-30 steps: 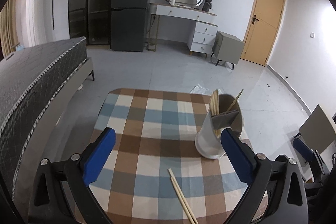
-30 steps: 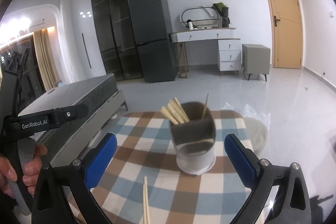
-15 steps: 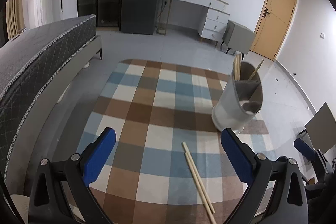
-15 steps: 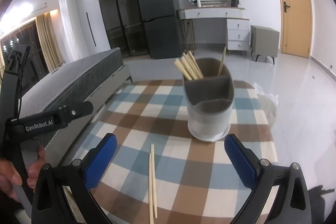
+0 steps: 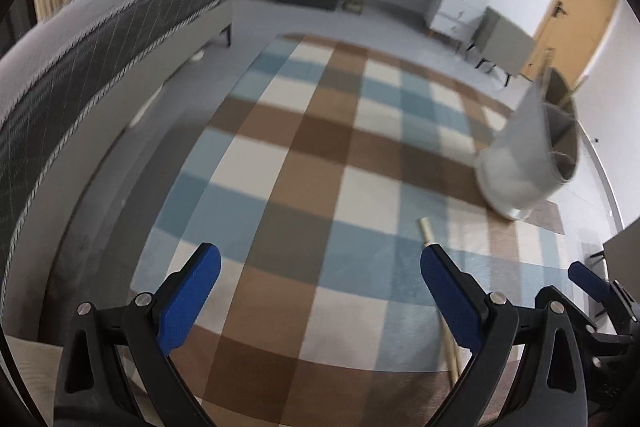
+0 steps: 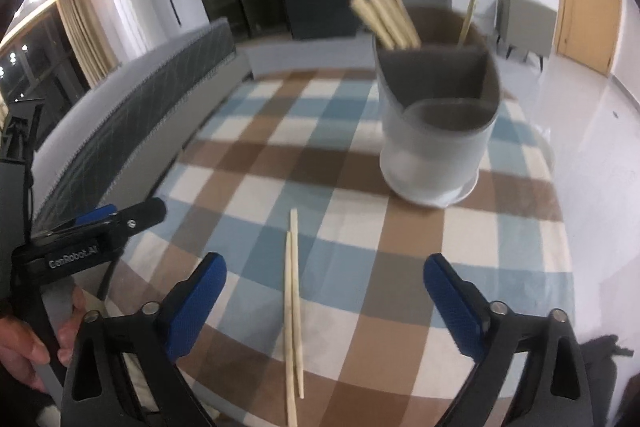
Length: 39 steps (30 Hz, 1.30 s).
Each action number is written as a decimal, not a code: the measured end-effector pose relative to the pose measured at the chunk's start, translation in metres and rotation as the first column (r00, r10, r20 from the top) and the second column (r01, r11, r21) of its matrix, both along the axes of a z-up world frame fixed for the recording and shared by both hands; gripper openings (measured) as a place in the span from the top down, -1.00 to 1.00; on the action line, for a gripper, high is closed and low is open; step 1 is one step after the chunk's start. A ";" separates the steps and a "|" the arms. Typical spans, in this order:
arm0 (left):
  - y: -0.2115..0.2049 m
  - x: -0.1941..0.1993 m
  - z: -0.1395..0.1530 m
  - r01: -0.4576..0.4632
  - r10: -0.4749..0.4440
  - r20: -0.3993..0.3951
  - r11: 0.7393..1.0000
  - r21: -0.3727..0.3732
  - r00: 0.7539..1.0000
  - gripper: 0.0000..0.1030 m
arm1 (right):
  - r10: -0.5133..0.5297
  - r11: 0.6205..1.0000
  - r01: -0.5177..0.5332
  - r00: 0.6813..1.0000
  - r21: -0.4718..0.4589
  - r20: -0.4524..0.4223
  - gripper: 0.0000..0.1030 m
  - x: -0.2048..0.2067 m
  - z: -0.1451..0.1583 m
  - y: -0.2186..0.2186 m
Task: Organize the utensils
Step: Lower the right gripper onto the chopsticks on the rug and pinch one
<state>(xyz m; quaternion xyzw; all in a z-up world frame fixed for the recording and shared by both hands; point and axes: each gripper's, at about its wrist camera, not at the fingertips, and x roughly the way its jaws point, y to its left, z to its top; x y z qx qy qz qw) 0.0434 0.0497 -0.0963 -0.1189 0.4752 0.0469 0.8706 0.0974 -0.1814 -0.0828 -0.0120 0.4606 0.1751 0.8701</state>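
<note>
Right now the right gripper [image 6: 324, 287] hangs low over the checked surface [image 6: 248, 195], its blue pads wide apart; the jaws have just been closing a little, with nothing pressed between them. A pair of loose chopsticks [image 6: 293, 311] lies on the cloth between those pads, side by side and touching, running from near to far. Farther off and to the right stands the utensil holder [image 6: 436, 123], a pale grey divided cup, upright on the surface. Several chopsticks [image 6: 384, 19] lean out of its far left compartment, and a single thin stick [image 6: 469, 15] stands in the far right one; the near compartment looks empty.

From the left wrist view, the left gripper [image 5: 320, 279] also has its pads spread, clamped on nothing. Its right pad hides the middle of the loose chopsticks [image 5: 425, 227], whose far tips show just beyond it. The utensil holder [image 5: 528, 155] sits at the far right of that view, blurred. A hand [image 6: 24, 343] holds the left gripper's handle at the lower left of the right wrist view. A bed [image 5: 80, 67] runs along the left.
</note>
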 end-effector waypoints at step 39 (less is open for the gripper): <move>0.033 0.008 -0.016 -0.117 0.100 -0.124 0.983 -0.144 0.987 -0.90 | 0.160 0.949 -0.230 0.940 -0.215 -0.300 0.89 0.104 -0.078 0.097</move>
